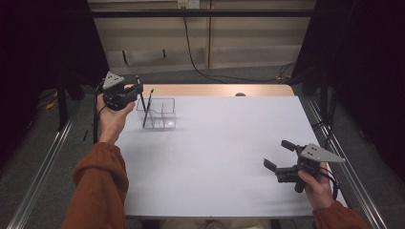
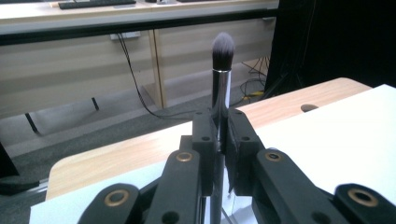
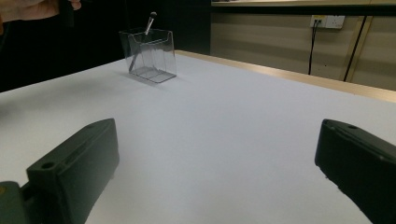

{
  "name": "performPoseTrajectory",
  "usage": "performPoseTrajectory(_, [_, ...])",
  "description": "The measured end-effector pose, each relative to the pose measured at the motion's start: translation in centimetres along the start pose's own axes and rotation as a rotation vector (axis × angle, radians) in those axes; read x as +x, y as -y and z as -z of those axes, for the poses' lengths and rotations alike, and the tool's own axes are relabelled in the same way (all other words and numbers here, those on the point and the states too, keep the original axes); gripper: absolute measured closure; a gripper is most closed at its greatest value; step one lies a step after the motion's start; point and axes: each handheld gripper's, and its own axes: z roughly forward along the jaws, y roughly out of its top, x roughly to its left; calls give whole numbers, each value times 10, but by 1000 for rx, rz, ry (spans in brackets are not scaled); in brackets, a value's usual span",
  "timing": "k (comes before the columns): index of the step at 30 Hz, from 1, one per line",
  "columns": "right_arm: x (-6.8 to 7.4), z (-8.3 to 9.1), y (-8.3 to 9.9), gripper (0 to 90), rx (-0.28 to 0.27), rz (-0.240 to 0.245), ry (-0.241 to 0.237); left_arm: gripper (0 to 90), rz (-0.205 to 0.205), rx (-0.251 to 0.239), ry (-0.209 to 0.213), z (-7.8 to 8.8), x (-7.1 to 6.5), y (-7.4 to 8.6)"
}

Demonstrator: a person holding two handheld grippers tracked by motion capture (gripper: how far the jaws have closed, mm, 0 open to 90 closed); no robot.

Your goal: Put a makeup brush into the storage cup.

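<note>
Upright between the clenched left hand-held gripper [image 2: 218, 135] jaws, a makeup brush [image 2: 222, 70].

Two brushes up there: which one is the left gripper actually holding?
The brush with the chrome handle, clamped upright in the left gripper. The other brush leans loose inside the clear organizer.

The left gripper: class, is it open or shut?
Shut: the left gripper has its jaws clamped on the makeup brush, bristles up.
</note>
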Motion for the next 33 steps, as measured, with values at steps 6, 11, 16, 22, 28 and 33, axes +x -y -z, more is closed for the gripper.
performPoseTrajectory(6, [0,-1,1,0,5,-1,-3,838,13,12,5,-3,0,8])
performPoseTrajectory(11, [0,-1,1,0,6,2,-2,838,11,27,2,-5,-1,15])
performPoseTrajectory(16, [0,-1,1,0,8,1,-4,837,11,32,1,-5,0,17])
performPoseTrajectory(22, [0,-2,1,0,9,-1,-2,837,17,42,2,-8,1,19])
performPoseTrajectory(28, [0,-2,1,0,10,-4,-1,835,14,39,4,-9,-1,20])
performPoseTrajectory(33, [0,-2,1,0,9,-3,-1,767,22,28,-7,-9,-1,19])
